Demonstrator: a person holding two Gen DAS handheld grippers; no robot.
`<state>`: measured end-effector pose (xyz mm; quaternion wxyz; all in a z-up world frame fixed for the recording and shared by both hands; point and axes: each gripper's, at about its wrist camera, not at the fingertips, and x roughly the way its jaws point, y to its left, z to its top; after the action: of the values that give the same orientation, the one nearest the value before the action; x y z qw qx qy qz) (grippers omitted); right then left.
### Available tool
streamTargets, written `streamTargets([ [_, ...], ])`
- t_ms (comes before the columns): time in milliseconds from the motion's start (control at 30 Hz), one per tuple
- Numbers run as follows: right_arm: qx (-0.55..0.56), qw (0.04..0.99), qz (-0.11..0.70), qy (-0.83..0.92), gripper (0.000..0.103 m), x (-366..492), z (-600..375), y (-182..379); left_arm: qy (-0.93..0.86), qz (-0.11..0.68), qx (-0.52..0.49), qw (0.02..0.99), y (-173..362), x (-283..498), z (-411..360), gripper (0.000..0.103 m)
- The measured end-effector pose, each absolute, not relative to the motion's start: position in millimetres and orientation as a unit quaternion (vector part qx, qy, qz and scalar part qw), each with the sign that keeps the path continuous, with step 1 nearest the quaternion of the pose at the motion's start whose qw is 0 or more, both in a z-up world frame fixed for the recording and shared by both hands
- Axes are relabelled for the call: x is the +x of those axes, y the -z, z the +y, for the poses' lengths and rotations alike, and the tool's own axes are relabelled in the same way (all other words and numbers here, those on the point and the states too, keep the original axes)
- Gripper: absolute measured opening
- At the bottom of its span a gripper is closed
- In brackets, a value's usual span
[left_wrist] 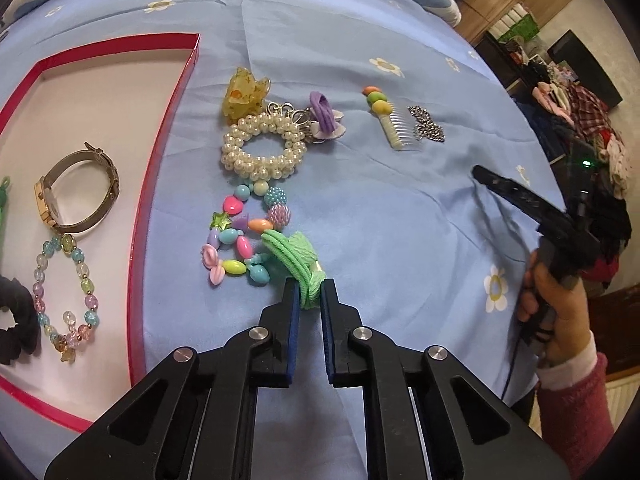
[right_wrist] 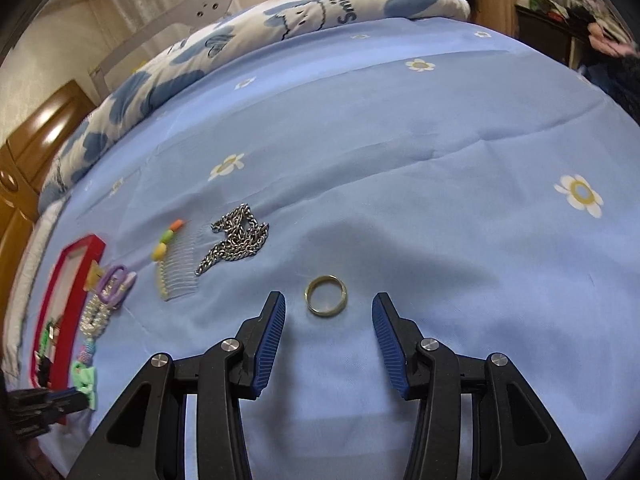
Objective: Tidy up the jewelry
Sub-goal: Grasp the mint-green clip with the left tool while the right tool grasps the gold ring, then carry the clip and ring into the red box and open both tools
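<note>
My left gripper (left_wrist: 309, 293) is shut on the near end of a green hair tie with a bow (left_wrist: 295, 261), which lies on the blue flowered sheet against a colourful bead bracelet (left_wrist: 236, 236). Beyond them lie a pearl scrunchie (left_wrist: 260, 148), a yellow claw clip (left_wrist: 245, 94) and a purple hair tie (left_wrist: 325, 116). A red-rimmed box (left_wrist: 160, 152) at the left holds a watch (left_wrist: 76, 188) and a pastel bead bracelet (left_wrist: 66, 292). My right gripper (right_wrist: 329, 305) stands open over the sheet, with a gold ring (right_wrist: 326, 295) lying between its fingertips, untouched.
A comb with coloured beads (right_wrist: 174, 264) and a silver chain (right_wrist: 236, 240) lie left of the ring. A black scrunchie (left_wrist: 14, 320) sits in the box's near corner. A patterned pillow (right_wrist: 280, 16) lines the bed's far side. Furniture and clothes stand off the right edge.
</note>
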<state>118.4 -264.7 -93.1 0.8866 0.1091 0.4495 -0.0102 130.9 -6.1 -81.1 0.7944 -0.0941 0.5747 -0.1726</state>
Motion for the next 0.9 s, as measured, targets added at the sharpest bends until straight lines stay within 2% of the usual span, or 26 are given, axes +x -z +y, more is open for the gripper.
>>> streamTargets([
  [67,0.084,0.887,0.453,0.015,0.044,122.2,-258.1,94.8,0.179,0.571,-0.099,0.795,77.7,128.7,-2.6,0.009],
  [133,0.065,0.888,0.454,0.019,0.028,124.0,-253.0,95.0,0.183,0.565,-0.1,0.798,73.5,126.3,-0.1,0.008],
  [167,0.061,0.888,0.455,0.02,0.023,123.9,-251.6,94.8,0.185,0.562,-0.102,0.799,71.4,124.9,1.9,0.008],
  [400,0.095,0.893,0.44,-0.02,0.023,103.5,-237.2,78.2,0.188,0.551,-0.13,0.803,62.8,117.9,19.0,0.008],
  [900,0.143,0.879,0.43,-0.15,0.023,48.3,-143.4,49.7,0.173,0.523,-0.146,0.822,39.5,87.3,52.6,0.008],
])
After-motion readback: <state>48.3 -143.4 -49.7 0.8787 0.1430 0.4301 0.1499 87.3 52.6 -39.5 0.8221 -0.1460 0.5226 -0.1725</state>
